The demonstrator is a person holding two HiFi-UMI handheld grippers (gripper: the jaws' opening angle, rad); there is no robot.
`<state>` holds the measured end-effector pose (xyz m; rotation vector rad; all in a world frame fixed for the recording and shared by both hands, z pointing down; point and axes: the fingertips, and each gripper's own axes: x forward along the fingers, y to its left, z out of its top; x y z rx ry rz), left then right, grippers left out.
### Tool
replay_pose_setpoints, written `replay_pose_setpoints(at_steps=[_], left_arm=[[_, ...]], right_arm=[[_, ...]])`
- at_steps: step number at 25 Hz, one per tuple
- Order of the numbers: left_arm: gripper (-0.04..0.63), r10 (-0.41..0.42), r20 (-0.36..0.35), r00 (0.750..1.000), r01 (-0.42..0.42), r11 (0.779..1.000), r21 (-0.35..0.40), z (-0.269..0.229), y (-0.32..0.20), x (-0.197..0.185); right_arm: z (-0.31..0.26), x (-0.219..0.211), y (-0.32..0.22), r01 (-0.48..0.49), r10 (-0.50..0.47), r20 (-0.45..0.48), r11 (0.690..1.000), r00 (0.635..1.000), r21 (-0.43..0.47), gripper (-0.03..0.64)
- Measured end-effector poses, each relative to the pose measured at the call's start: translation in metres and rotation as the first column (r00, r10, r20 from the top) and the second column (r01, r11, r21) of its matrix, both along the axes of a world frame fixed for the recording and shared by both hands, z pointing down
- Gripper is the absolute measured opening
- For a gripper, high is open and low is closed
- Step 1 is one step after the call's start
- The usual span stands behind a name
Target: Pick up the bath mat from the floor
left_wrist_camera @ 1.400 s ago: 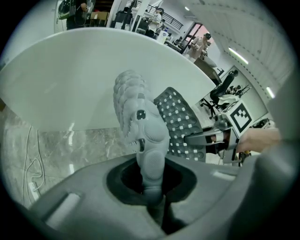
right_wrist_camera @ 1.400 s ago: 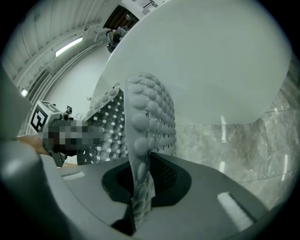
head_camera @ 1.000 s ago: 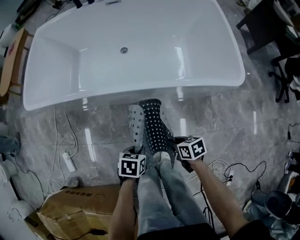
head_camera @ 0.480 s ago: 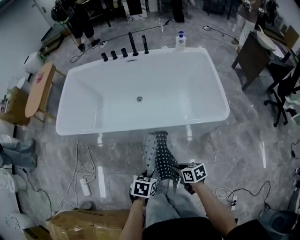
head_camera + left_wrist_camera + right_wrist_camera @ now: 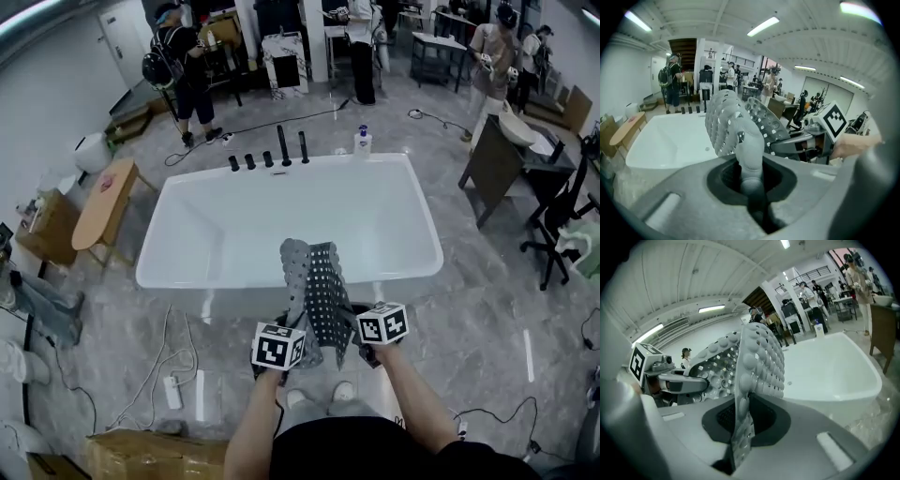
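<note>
The grey bath mat (image 5: 313, 292), studded with suction cups and holes, hangs folded in the air between my two grippers, in front of the white bathtub (image 5: 216, 234). My left gripper (image 5: 292, 349) is shut on the mat's left edge; in the left gripper view the mat (image 5: 736, 126) rises out of the closed jaws. My right gripper (image 5: 354, 345) is shut on the mat's right edge, and the right gripper view shows the mat (image 5: 757, 362) pinched edge-on. Each gripper is visible from the other's view: right gripper (image 5: 820, 136), left gripper (image 5: 670, 378).
Black taps (image 5: 267, 155) and a soap bottle (image 5: 362, 141) stand on the tub's far rim. A round wooden table (image 5: 103, 202) sits left, a cardboard box (image 5: 141, 455) and power strip (image 5: 172, 392) on the floor near left, chairs (image 5: 562, 225) right. People stand at the back.
Both grippers have lifted the mat off the floor and well up. The head view has risen with them, taking in the whole tub and room.
</note>
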<state>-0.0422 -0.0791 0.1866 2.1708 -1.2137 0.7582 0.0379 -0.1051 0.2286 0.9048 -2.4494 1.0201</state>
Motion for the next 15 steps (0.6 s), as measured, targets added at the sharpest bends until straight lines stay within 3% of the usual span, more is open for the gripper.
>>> replay_pose_setpoints(at_steps=[4, 8, 12, 15], left_arm=[[0.026, 0.003, -0.01, 1.0, -0.002, 0.989, 0.146, -0.063, -0.031, 0.001], [0.026, 0.027, -0.015, 1.0, -0.022, 0.962, 0.274, -0.12, -0.052, 0.009], [0.026, 0.04, -0.021, 0.999, -0.029, 0.923, 0.383, -0.175, -0.06, 0.021], [0.026, 0.029, -0.037, 0.999, -0.008, 0.883, 0.469, -0.212, -0.066, 0.025]], right_arm=[[-0.065, -0.002, -0.03, -0.01, 0.01, 0.0, 0.989, 1.0, 0.148, 0.025], [-0.125, 0.001, -0.049, -0.034, 0.025, 0.035, 0.96, 0.999, 0.278, 0.025], [-0.188, 0.014, -0.059, -0.068, 0.047, 0.063, 0.911, 0.997, 0.406, 0.025], [-0.235, 0.021, -0.066, -0.086, 0.067, 0.054, 0.849, 0.996, 0.521, 0.025]])
